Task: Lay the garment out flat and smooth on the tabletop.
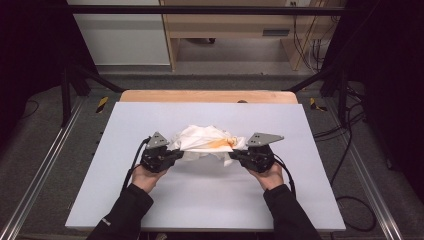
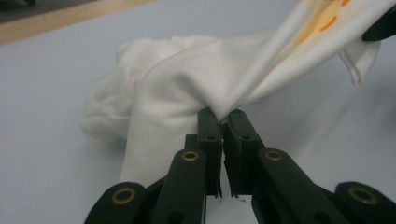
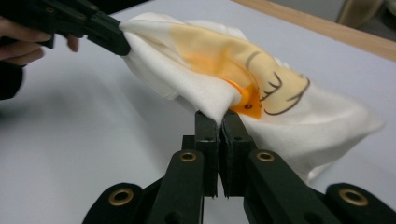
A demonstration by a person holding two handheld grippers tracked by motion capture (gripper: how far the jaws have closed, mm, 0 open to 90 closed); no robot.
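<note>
**Desk:** Sleeved forearms come up from the bottom of the high view. What are the hands doing?

**Photographer:** Each holds a gripper. The left gripper (image 1: pixel 176 153) and right gripper (image 1: pixel 233 156) pinch opposite ends of a white cloth (image 1: pixel 205 140), which bunches between their fingertips above the pale table (image 1: pixel 200 200), probably to spread it.

**Desk:** And the left gripper view?

**Photographer:** Both jaws are clamped together on a fold of the cloth (image 2: pixel 187 93); the fabric runs taut from the fingertips up and right, while the rest slumps just beyond them.

**Desk:** The right gripper view?

**Photographer:** Same grip, jaws pressed tight on the cloth (image 3: pixel 205 79) beside its orange print (image 3: pixel 245 100). Beyond the fingertips, the left gripper (image 3: pixel 122 45) holds the far edge.
</note>
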